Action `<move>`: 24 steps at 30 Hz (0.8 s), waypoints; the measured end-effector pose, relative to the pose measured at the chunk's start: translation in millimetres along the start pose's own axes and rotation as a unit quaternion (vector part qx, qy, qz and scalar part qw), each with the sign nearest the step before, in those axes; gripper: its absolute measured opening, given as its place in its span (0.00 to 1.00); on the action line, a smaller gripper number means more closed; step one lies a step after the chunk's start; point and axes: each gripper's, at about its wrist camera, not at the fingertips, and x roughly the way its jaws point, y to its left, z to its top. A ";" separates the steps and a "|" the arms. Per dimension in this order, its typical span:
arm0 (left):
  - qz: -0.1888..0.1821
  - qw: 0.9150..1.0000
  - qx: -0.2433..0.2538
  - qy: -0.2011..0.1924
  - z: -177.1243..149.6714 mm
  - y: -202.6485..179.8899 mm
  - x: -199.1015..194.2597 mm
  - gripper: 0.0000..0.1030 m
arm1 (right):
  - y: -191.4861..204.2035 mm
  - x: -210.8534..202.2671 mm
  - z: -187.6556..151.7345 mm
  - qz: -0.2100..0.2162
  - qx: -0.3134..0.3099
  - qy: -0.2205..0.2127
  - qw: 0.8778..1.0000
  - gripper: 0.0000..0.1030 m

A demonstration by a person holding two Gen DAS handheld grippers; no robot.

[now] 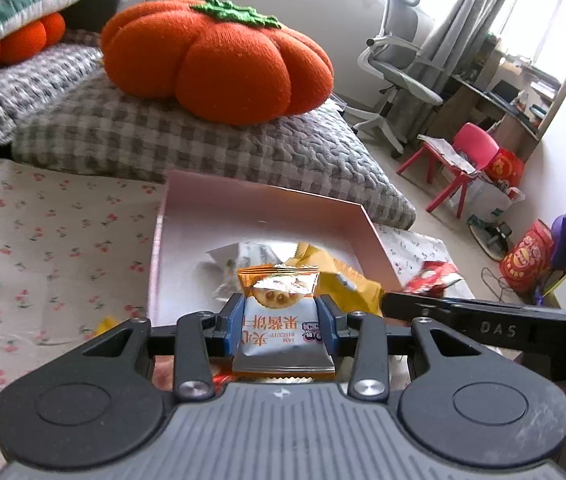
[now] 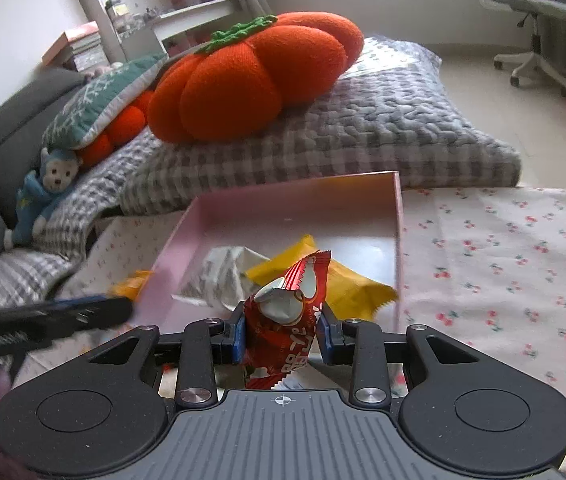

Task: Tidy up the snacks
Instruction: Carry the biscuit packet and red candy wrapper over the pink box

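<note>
The small white-and-orange foil biscuit packet (image 1: 283,320) sits between the blue pads of the left gripper (image 1: 281,314), which is closed narrowly on its middle. The crinkled red-and-white foil snack packet (image 2: 283,320) is pinched the same way in the right gripper (image 2: 281,330). Both packets hang at the near edge of the shallow pink cardboard box (image 1: 259,204), at about 6 o'clock of it.

Inside the box there are already a yellow foil packet (image 2: 335,284) and a white crumpled wrapper (image 2: 219,276), towards 6 o'clock of the floor. The free floor seems to be at 12 o'clock, so it would be better to carry each packet further in over the wall, lower it, and only then open the pads. The two grippers are near each other, so releasing one after the other looks safer.

On the biscuit packet "JAM BISCUIT" can be read upside down, with large Chinese characters. The writing on the red packet is not readable. The right gripper's side shows "DAS" in the left wrist view.

The box lies on a cherry-print cloth (image 1: 51,240); behind it is an orange pumpkin-shaped cushion (image 1: 215,60).
</note>
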 end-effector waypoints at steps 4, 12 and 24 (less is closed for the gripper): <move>-0.008 1.000 -0.016 0.000 -2.5 -0.2 15.5 0.35 | 3.7 15.5 2.9 0.006 0.006 -0.003 1.000 0.31; -0.008 1.000 -0.017 0.014 -7.2 2.3 36.9 0.35 | -3.5 46.5 -1.0 0.010 0.027 0.008 1.000 0.32; 0.001 1.000 -0.016 0.010 -12.3 0.5 44.1 0.35 | -12.8 59.0 -7.5 -0.039 0.002 0.015 0.999 0.30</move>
